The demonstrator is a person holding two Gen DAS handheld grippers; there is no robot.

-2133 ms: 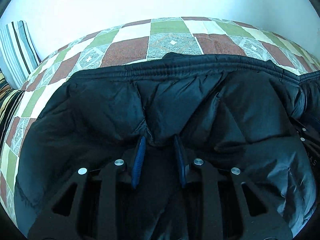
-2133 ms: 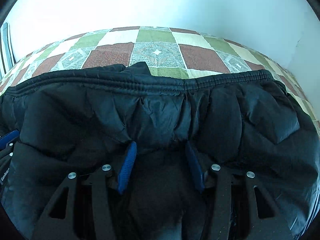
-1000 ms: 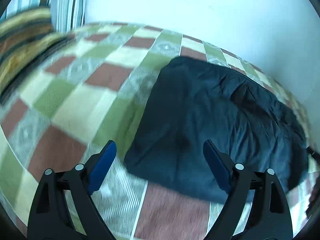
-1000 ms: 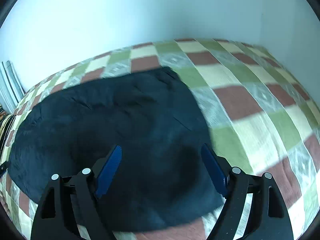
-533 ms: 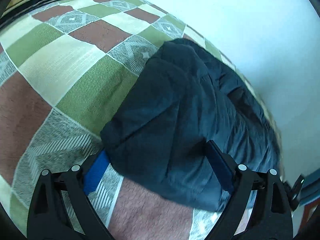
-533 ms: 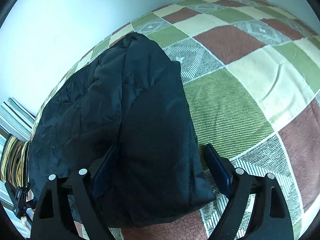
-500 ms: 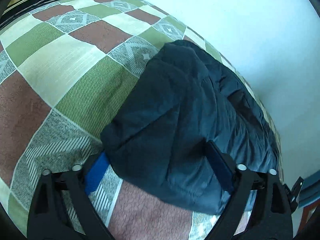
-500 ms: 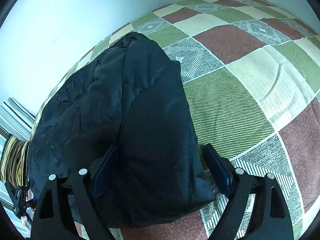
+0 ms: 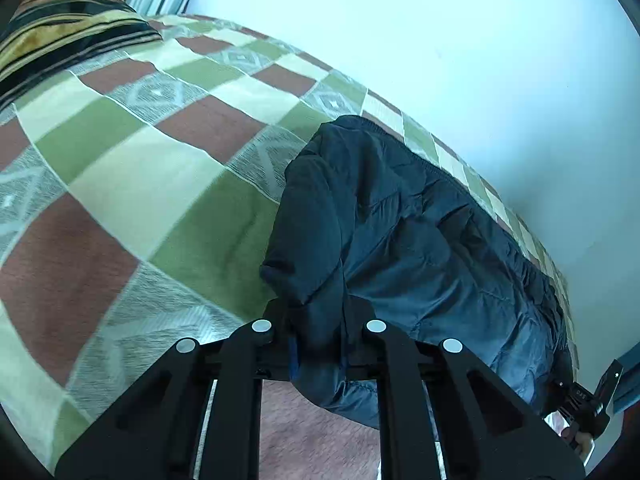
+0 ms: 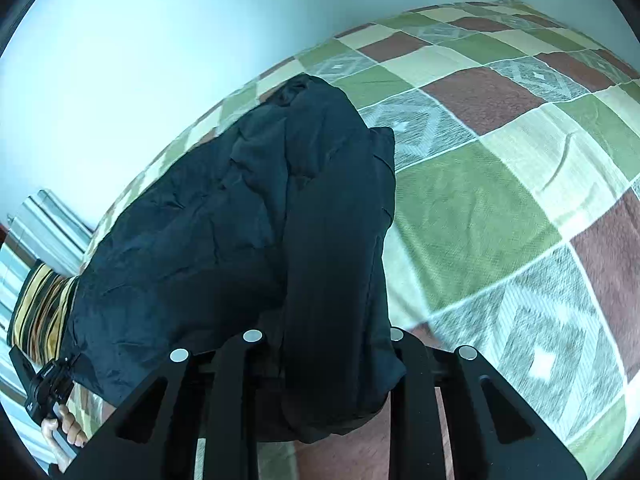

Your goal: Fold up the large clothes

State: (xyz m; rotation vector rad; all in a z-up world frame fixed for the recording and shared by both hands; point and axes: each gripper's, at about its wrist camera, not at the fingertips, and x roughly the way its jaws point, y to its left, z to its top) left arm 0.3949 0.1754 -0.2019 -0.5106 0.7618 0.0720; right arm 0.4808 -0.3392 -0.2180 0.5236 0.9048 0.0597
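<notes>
One puffy quilted black jacket [image 9: 400, 240] on the checked woven bedspread [image 9: 140, 200]; left gripper [image 9: 316, 344] and right gripper [image 10: 324, 360] have just closed their fingers, each pinching a jacket corner

Home bedroom, bed with checked quilt [image 9: 168, 184], striped pillows [image 9: 60, 28] at head, plain pale wall [image 9: 440, 40]

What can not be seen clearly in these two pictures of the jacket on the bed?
- Left wrist view: the left hand-held gripper is clamped on the dark puffer jacket, whose fabric covers its pads.
- Right wrist view: the right hand-held gripper is buried in the jacket's near corner, so its pads are hidden.
- Both views: the jacket's underside and inner folds are hidden by its own top layer.
- Right wrist view: a hand at the frame edge is cut off.
</notes>
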